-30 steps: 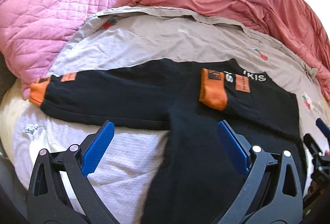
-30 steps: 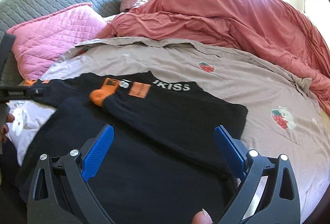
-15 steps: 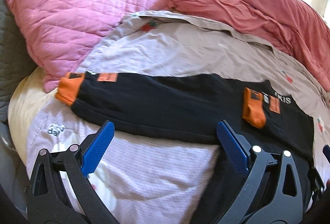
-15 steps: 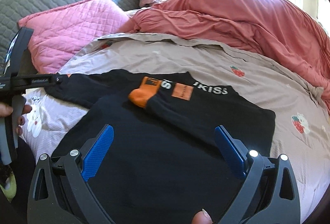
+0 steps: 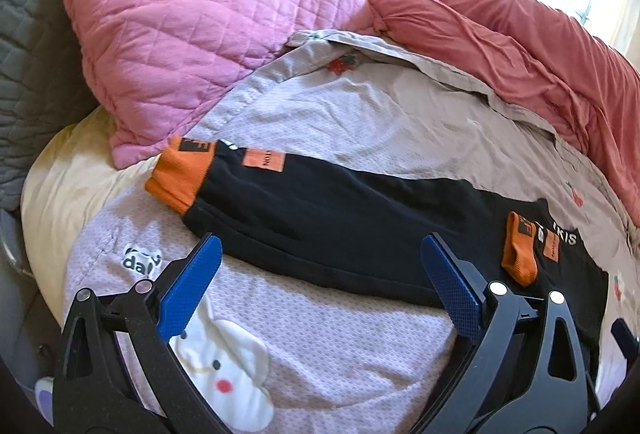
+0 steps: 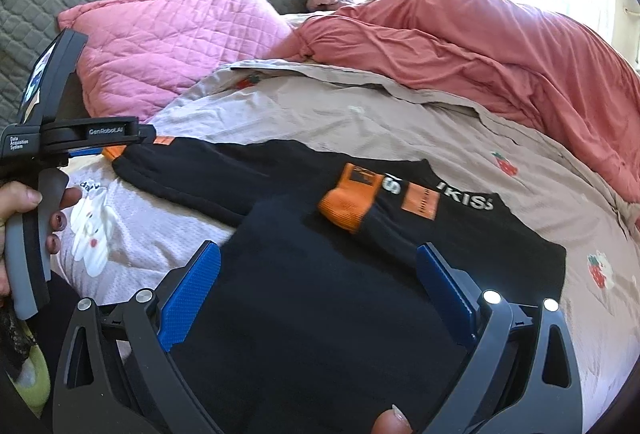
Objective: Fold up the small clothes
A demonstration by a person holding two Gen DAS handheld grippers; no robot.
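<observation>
While the black sweatshirt (image 6: pixel 320 274) lies flat on the bedspread (image 6: pixel 360 130), 1 sleeve is seen folded across the chest, its orange cuff (image 6: pixel 350 200) resting just beside the white lettering. The other sleeve (image 5: pixel 340 214) is stretched out toward the pink pillow (image 5: pixel 192 14), and its orange cuff (image 5: pixel 180 174) lies near the pillow's lower corner. The left gripper (image 5: pixel 320 286) is held above the outstretched sleeve with its blue pads spread wide and nothing between them; the right gripper (image 6: pixel 320 294) is likewise spread and empty, poised over the body of the garment. The sleeve-folding step is judged to be half done: 1 of 2 sleeves is in. For the next move, the far cuff would need to be reached by the left gripper, pinched through the full thickness of fabric, and carried across onto the chest, with the body kept from being dragged along.
</observation>
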